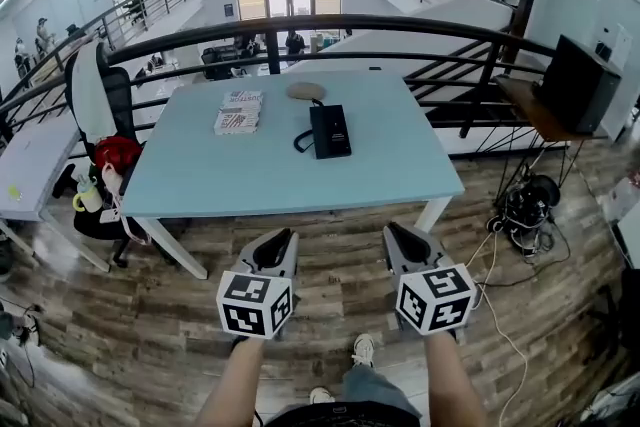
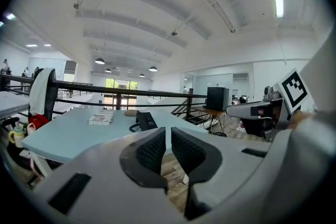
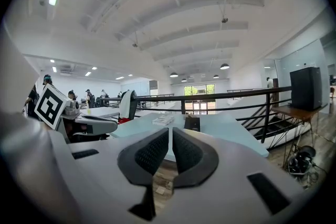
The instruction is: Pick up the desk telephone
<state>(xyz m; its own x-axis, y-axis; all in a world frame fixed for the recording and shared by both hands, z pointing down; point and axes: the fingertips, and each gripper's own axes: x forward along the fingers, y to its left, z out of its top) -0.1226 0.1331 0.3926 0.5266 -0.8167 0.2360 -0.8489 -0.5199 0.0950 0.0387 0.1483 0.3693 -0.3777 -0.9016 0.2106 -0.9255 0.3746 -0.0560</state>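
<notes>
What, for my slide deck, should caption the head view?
Shut, empty left gripper and right gripper held short of a light-blue table bearing a desk telephone and books.

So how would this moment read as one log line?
phase: pre-reach | left gripper: shut, empty | right gripper: shut, empty | desk telephone: untouched on table | position: both short of the table

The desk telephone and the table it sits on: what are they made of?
Desk telephone: probably moulded plastic, matte black, judging by its dull even surface. Table: top looks like laminate or painted board, pale blue, smooth with soft sheen; white legs, perhaps painted metal, hard to tell.
</notes>
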